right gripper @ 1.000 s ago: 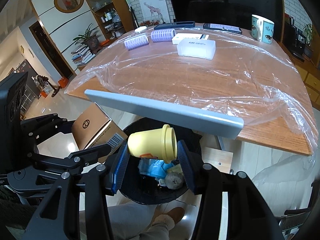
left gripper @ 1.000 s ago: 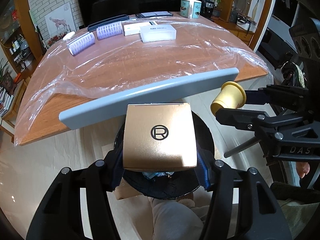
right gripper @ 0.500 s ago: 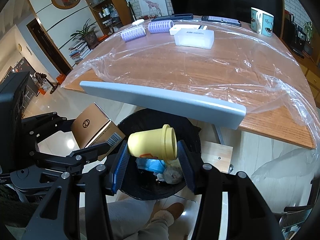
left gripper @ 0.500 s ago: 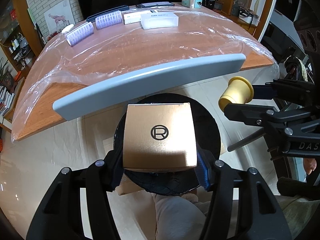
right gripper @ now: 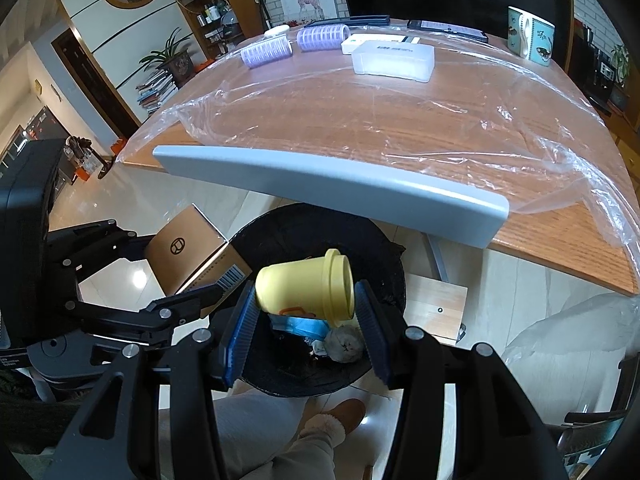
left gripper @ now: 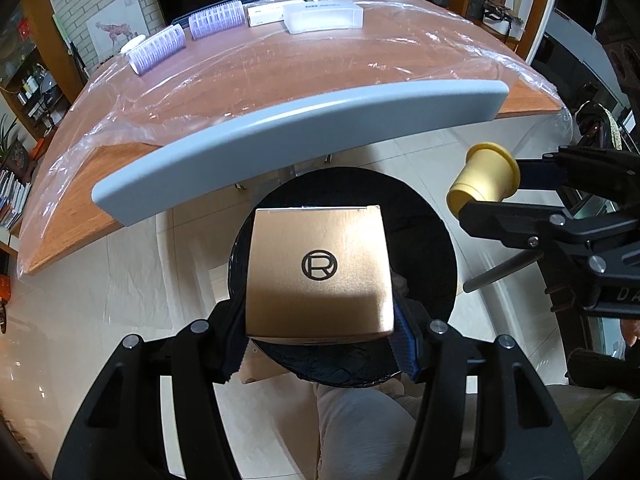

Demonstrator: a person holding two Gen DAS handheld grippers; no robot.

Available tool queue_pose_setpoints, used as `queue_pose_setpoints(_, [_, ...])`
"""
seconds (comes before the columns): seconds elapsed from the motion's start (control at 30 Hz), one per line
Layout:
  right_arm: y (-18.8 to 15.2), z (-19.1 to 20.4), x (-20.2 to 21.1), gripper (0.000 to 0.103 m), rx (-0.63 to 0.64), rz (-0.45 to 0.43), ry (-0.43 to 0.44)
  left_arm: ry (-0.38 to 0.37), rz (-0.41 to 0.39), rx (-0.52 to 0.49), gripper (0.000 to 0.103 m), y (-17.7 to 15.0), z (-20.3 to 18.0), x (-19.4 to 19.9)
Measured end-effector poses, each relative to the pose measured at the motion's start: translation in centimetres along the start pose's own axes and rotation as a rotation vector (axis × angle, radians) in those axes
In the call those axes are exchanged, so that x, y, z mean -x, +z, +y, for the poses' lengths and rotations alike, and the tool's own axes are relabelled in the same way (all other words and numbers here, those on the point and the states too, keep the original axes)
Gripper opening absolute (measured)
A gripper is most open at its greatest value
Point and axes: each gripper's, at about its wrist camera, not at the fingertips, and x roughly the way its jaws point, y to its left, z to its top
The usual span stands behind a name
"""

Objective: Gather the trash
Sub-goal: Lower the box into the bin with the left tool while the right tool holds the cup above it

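Left gripper (left gripper: 320, 312), clamped on the gold box (left gripper: 318, 272), has sunk closer over the black bin (left gripper: 432, 248). Right gripper (right gripper: 304, 312) stays pinched on the yellow cup (right gripper: 304, 286) above the bin. Both look ready to drop.

Bright, even daylight, both views sharp. Glare streaks on the plastic sheet (right gripper: 400, 120) over the desk (left gripper: 280, 64); floor below the desk shiny with reflections. Strong fisheye bending, dark vignetted corners.
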Motion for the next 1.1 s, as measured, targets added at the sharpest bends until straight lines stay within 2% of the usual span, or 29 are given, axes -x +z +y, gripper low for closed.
queue_pose_setpoints(1.1, [-0.3,-0.7,-4.4,0.049,0.001,0.089,-0.03,0.038,0.083,-0.019,0.059,0.2,0.1,-4.2])
